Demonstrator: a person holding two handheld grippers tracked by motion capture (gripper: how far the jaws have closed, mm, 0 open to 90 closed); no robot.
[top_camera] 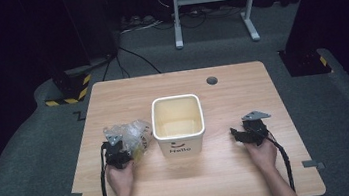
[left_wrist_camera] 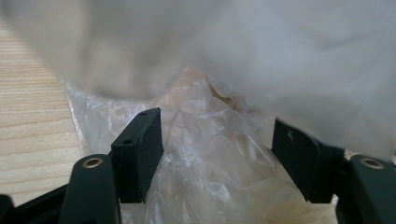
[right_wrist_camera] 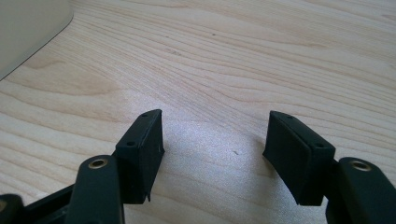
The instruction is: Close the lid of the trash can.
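My left gripper [left_wrist_camera: 217, 154] has its jaws apart with crumpled clear plastic bag [left_wrist_camera: 210, 154] bunched between them; I cannot tell whether the pads press it. The bag lies at 9 o'clock of the cream bucket [top_camera: 177, 123]. It looks light, soft and slippery, so I would pinch a thick fold. My right gripper [right_wrist_camera: 215, 144] stands open over bare table [right_wrist_camera: 261, 56], holding nothing.

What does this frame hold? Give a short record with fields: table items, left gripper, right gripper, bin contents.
table items: bin, plastic bag
bin: cream, upright, mid table, "Hello" on near side
bin contents: nothing visible inside
plastic bag: clear, crumpled, left of bin
left gripper: jaws wide apart, bag between them, pads not clearly pressing
right gripper: open, nothing between jaws, over bare wood right of bin
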